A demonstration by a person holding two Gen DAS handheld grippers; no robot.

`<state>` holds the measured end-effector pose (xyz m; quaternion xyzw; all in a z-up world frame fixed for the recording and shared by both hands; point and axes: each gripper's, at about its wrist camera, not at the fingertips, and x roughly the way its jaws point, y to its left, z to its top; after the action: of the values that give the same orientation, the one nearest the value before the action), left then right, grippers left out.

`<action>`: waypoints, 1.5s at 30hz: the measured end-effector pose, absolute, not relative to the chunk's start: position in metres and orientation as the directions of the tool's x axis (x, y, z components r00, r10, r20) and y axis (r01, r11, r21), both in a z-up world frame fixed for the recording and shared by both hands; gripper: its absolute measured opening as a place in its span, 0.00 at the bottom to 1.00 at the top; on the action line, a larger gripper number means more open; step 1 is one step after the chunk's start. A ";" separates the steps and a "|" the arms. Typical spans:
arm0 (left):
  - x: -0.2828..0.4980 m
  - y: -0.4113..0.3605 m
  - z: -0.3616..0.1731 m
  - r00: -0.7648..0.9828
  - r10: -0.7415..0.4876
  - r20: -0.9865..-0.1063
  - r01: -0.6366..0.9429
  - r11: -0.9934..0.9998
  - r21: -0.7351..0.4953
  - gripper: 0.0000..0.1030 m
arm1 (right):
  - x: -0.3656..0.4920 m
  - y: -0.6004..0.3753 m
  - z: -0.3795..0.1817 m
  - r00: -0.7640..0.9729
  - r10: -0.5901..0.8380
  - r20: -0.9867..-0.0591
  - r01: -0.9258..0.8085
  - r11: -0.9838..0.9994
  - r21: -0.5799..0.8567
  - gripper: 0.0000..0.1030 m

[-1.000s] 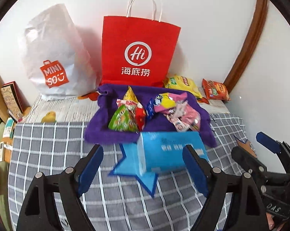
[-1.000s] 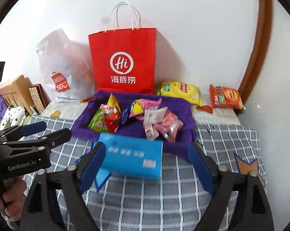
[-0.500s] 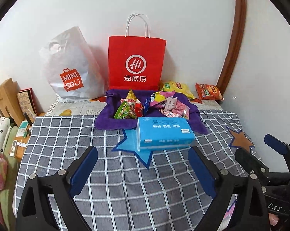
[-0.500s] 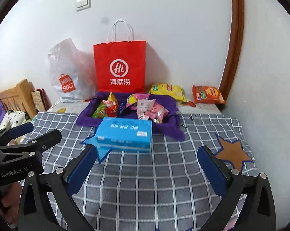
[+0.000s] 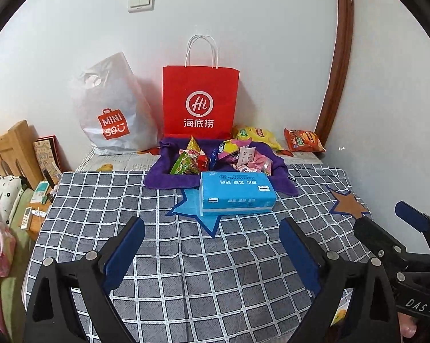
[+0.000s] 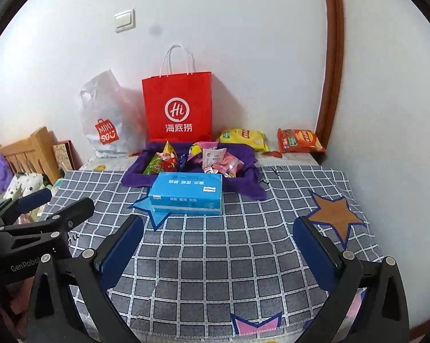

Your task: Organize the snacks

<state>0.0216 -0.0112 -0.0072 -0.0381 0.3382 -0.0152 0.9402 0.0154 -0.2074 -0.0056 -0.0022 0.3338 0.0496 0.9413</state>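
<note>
A purple cloth tray (image 5: 169, 181) at the far end of the checked cover holds several snack packs: a green and red one (image 5: 186, 163) and pink ones (image 5: 252, 160). A blue tissue box (image 5: 236, 193) (image 6: 187, 193) lies flat in front of the tray, partly on a blue star. A yellow chip bag (image 5: 256, 137) and an orange chip bag (image 5: 302, 140) lie by the wall behind it. My left gripper (image 5: 210, 228) hangs open and empty well short of the box. My right gripper (image 6: 218, 224) is open and empty too, beside the left one.
A red paper bag (image 5: 200, 100) and a white plastic bag (image 5: 112, 114) stand against the wall behind the tray. A wooden headboard (image 5: 15, 148) and bedding lie to the left. A white wall with a brown door frame (image 5: 338, 71) closes the right side.
Both grippers have drawn back from the tissue box and the tray, which now look smaller and farther away. Their jaws stand a little wider than a second ago. The box has stayed put.
</note>
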 end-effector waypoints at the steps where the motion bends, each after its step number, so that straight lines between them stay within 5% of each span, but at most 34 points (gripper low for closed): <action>1: 0.021 -0.012 -0.006 0.772 -0.056 -0.634 0.005 0.997 -0.082 0.92 | 0.014 -0.208 -0.005 0.772 0.095 -0.629 -0.095 0.995 0.033 1.00; 45: 0.017 -0.015 -0.007 0.768 -0.066 -0.638 0.012 0.996 -0.090 0.92 | 0.005 -0.211 -0.005 0.779 0.093 -0.620 -0.088 0.995 0.039 1.00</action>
<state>0.0174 -0.0145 -0.0073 -0.0402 0.3403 -0.0208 0.9392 0.0049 -0.2110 -0.0051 0.0039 0.3292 0.0481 0.9430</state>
